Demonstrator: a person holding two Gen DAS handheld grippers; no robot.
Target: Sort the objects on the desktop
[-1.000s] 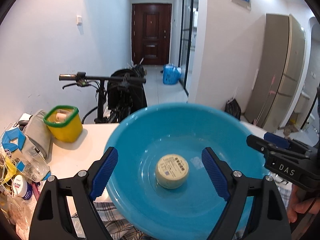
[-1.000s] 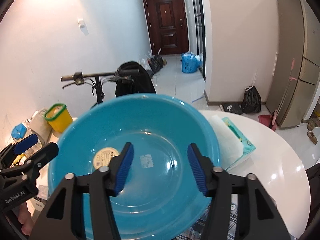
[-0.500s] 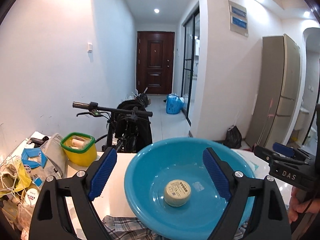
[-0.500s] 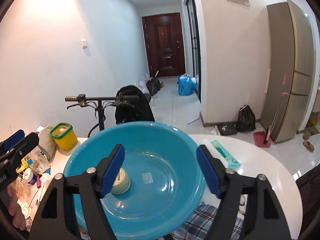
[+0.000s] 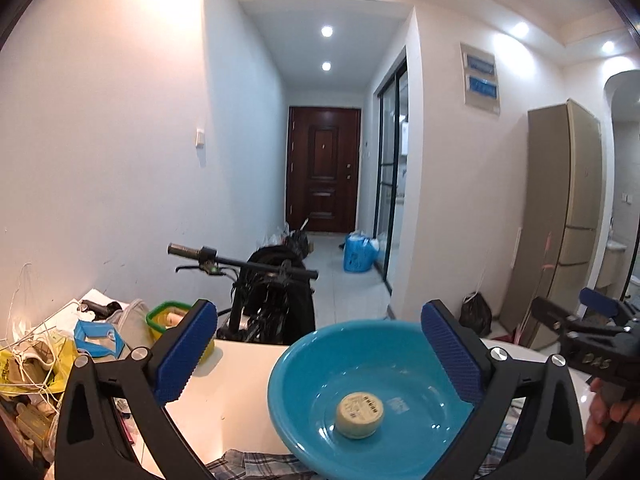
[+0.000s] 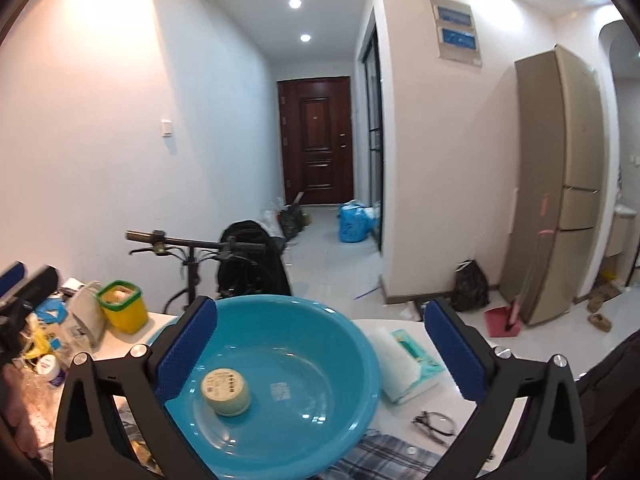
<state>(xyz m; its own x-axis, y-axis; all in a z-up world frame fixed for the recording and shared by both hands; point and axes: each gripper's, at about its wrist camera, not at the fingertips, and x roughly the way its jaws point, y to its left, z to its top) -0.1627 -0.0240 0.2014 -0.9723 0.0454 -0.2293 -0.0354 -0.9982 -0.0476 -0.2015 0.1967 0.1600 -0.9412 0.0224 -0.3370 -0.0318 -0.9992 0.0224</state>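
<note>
Both hand-held grippers, left (image 5: 318,354) and right (image 6: 320,348), hang wide apart, holding nothing. The little round tin (image 6: 226,391) sits inside the blue basin (image 6: 340,344) on the white surface (image 5: 240,376).

At the right edge of the left wrist view, the black body of the right tool (image 5: 576,322) carries pale letters that look like "DAS", but they are blurred. The round tin (image 5: 359,409) in the basin (image 5: 304,364) has a printed label, too small to read.
</note>
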